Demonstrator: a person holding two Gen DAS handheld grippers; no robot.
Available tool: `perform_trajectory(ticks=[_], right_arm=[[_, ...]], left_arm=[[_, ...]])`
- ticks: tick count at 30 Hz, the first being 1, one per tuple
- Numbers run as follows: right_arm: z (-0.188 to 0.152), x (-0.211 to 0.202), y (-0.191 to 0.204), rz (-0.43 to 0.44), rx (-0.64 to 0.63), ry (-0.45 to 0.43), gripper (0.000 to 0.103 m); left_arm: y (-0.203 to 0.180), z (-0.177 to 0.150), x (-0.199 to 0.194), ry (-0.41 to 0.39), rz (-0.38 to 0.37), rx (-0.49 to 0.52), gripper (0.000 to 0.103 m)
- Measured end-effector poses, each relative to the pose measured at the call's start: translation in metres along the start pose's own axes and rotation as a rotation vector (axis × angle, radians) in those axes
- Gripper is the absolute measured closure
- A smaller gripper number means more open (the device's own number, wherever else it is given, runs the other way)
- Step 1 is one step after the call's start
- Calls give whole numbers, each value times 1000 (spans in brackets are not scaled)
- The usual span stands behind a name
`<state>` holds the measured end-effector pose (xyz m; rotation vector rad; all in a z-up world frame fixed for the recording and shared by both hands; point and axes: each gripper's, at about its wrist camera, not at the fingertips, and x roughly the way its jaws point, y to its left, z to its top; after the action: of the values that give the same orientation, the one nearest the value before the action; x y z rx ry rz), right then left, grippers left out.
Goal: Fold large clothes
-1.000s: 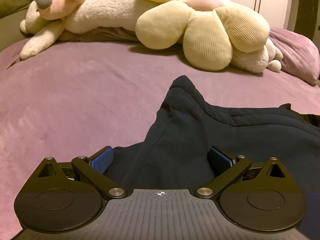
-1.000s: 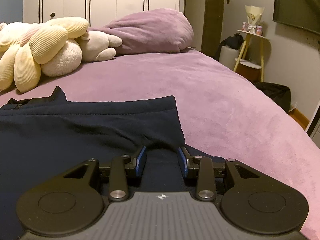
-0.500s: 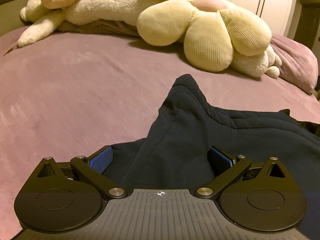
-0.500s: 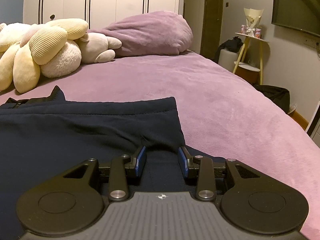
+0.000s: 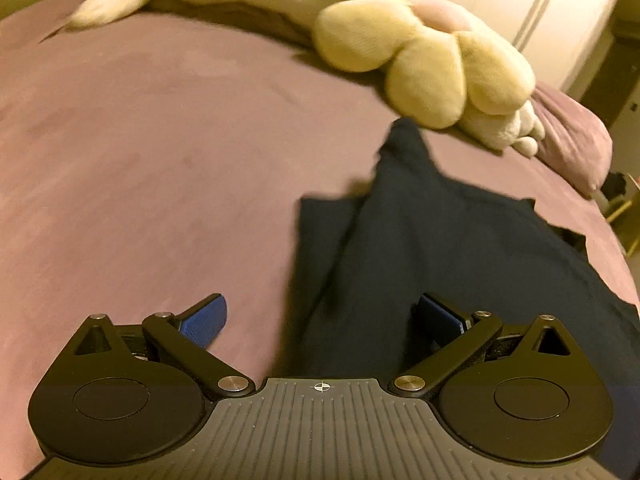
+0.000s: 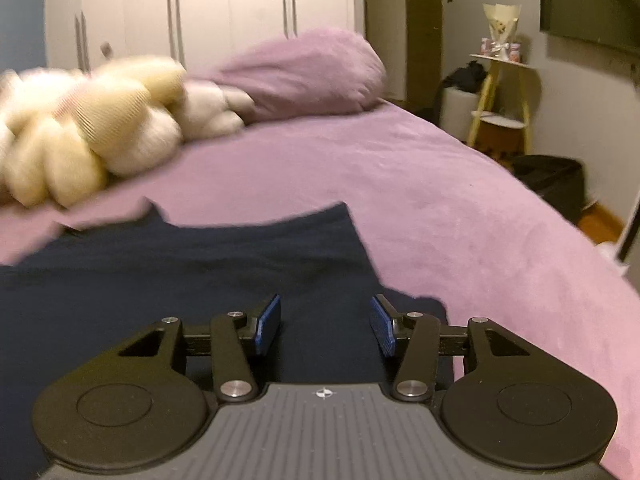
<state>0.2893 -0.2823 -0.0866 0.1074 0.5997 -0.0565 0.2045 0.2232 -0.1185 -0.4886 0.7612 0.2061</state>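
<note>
Spread on one bed (image 6: 460, 184), one dark garment (image 6: 180, 272); left jaws wide, right jaws opening.

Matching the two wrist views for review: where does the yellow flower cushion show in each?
Left wrist: flower cushion upper right of centre, beyond the dark garment.
Right wrist: flower cushion at the left edge, blurred, left of the purple pillow.
Shared landmark: the dark garment on the purple bedspread.

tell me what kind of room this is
Most likely a bedroom: a bed with a purple cover, a pillow and plush toys at its head, and a white wardrobe behind.
</note>
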Motion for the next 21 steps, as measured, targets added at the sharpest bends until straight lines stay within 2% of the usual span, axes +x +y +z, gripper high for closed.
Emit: perform_trajectory(ticks=[3, 6, 8, 10, 14, 17, 21], right_arm=[[-25, -52, 0, 87, 38, -26, 54], [-56, -85, 5, 172, 59, 13, 54], [-75, -96, 10, 178, 56, 64, 53], [-86, -105, 15, 154, 20, 59, 53], [-78, -112, 18, 147, -4, 83, 53], [-76, -116, 17, 150, 16, 81, 56], [-77, -125, 23, 203, 27, 67, 60]], left_arm=[[17, -21, -20, 36, -42, -73, 0], [19, -34, -28, 59, -48, -84, 0], [16, -36, -30, 72, -44, -77, 0], [12, -37, -31, 89, -50, -73, 0], [9, -43, -25, 161, -126, -87, 0], [14, -42, -23, 164, -156, -116, 0], [30, -28, -17, 174, -248, -215, 0]])
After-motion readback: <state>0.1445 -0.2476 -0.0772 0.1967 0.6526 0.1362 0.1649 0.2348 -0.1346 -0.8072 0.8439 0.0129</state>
